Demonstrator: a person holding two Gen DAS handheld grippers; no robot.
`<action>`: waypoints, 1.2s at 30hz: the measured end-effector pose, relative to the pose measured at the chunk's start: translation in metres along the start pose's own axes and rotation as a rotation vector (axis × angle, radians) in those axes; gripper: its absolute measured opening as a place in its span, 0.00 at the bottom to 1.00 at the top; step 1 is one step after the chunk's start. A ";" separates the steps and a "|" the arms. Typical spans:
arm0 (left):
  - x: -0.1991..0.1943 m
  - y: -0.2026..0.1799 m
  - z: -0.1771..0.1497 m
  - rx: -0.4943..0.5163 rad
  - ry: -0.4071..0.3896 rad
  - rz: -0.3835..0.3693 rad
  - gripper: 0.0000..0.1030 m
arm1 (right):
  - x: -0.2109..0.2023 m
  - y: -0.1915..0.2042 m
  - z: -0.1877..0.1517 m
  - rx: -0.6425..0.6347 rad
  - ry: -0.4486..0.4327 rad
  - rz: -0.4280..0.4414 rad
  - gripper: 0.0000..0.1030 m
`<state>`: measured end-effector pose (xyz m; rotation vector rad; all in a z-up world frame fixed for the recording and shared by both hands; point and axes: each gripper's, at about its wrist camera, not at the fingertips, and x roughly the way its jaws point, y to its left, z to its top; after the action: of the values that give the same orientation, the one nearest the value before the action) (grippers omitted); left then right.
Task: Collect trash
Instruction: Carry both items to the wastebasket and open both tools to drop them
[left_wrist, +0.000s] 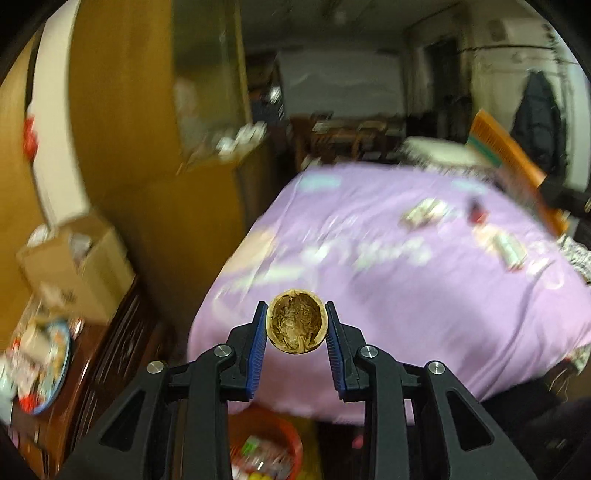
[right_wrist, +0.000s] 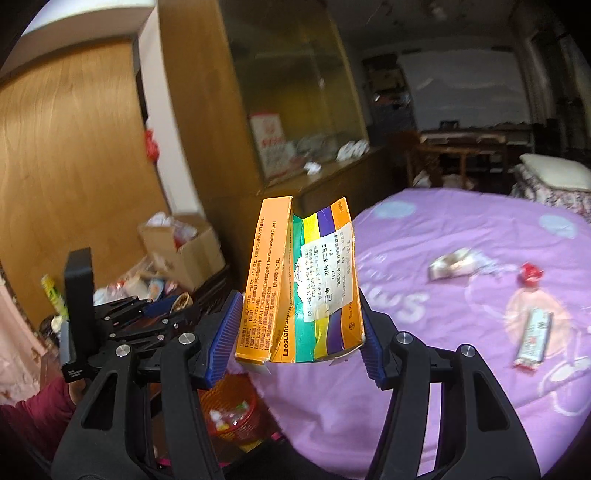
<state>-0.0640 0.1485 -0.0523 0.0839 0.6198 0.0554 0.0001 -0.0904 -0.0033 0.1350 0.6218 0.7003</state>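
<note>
Already the left gripper (left_wrist: 296, 326) pinches a light, brittle walnut shell (left_wrist: 296, 322) by its rim; the right gripper (right_wrist: 295, 325) clamps a crushable medicine box (right_wrist: 299, 280) across its sides.

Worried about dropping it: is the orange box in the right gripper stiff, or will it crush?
Probably crushable: the orange box already looks creased and folded open between the right gripper pads. Likely light, being thin card that looks empty. Its torn bottom edge suggests it may tear.
</note>
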 end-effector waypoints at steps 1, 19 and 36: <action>0.007 0.012 -0.010 -0.016 0.034 0.009 0.29 | 0.014 0.006 -0.002 -0.004 0.033 0.013 0.56; 0.062 0.190 -0.135 -0.380 0.280 0.223 0.93 | 0.201 0.117 -0.069 -0.135 0.528 0.214 0.56; 0.060 0.228 -0.157 -0.472 0.287 0.293 0.94 | 0.252 0.156 -0.098 -0.183 0.671 0.255 0.64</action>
<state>-0.1126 0.3896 -0.1928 -0.2959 0.8621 0.5018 0.0054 0.1815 -0.1566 -0.2054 1.1890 1.0565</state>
